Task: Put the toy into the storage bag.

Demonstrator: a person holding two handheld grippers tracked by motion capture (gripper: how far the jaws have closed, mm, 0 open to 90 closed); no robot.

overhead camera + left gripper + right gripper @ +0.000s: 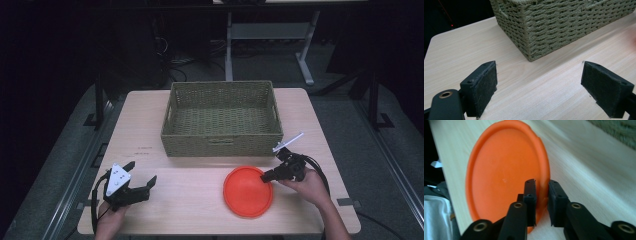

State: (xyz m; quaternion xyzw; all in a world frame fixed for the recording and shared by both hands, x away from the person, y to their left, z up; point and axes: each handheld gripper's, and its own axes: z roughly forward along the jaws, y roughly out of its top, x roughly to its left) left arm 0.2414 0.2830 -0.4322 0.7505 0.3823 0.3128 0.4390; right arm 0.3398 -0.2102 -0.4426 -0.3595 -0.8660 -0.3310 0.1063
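The right gripper (265, 175) has its jaws straddling the rim of the orange plate (248, 191), one jaw over the top face and one outside the edge. In the right gripper view the jaws stand close together with the rim (543, 192) between them, yet a slit of gap shows beside the outer jaw, so whether they have fully clamped cannot be told for sure; it looks like a grasp just being made. The plate lies flat on the table (200, 210), near the front edge on the right half, apart from the wicker basket (222, 118) that stands behind it at the middle of the table. The basket looks empty.

The left gripper (141, 183) hovers over the front left of the table with its jaws wide apart and nothing between them; its view looks across bare wood toward the basket's near corner (530, 55).

The step in hand is judged to be the pick-up of the plate by its rim. The next move calls for a firm squeeze on that thin edge, then a lift that tips the plate off the wood without letting it swivel in the jaws, and a carry back over the basket's front wall. A thin rim held at one side may droop or slip, so a slow lift seems wise.
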